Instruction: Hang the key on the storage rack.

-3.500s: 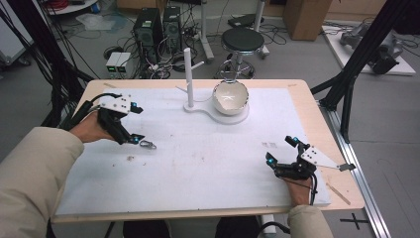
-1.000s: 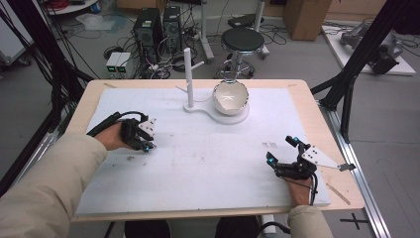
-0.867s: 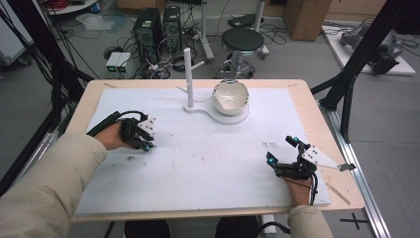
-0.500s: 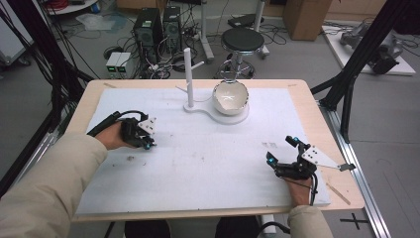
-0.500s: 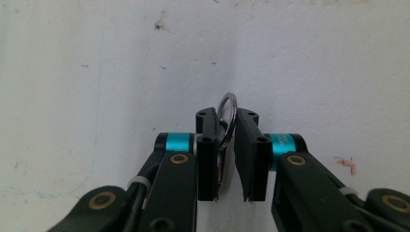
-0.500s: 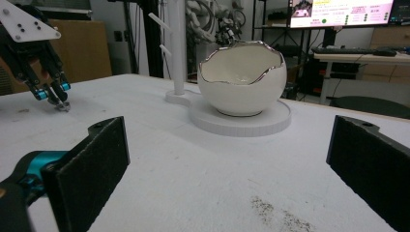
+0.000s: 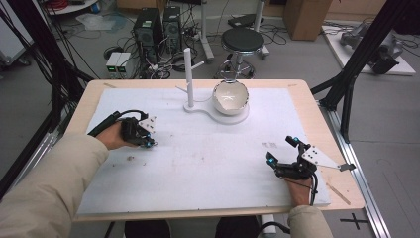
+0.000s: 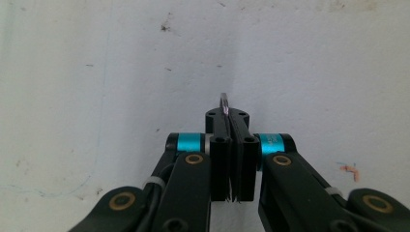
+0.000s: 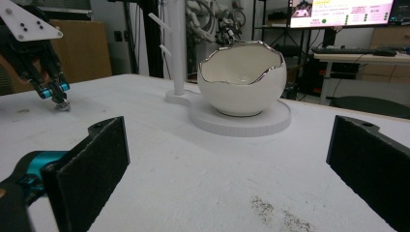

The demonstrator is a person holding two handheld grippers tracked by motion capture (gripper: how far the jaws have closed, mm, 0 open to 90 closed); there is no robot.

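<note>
Edge-on, thin silver metal piece [image 8: 223, 103] pinched by left gripper [image 8: 231, 145]; right gripper [image 9: 227, 169] spread.

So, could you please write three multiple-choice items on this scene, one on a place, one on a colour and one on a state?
1. Where does the bowl stand?
A. on the round white base beside the white post
B. at the near table edge
C. between the right gripper's jaws

2. What colour is the bowl's outside?
A. red
B. white
C. black

3. How do the left gripper's jaws stand?
A. wide apart
B. pressed together on a thin metal piece
C. around the post

Answers: 1 A, the high view shows it on the base; 2 B, the right gripper view shows a white shell; 3 B, the left gripper view shows the jaws meeting on the piece.
</note>
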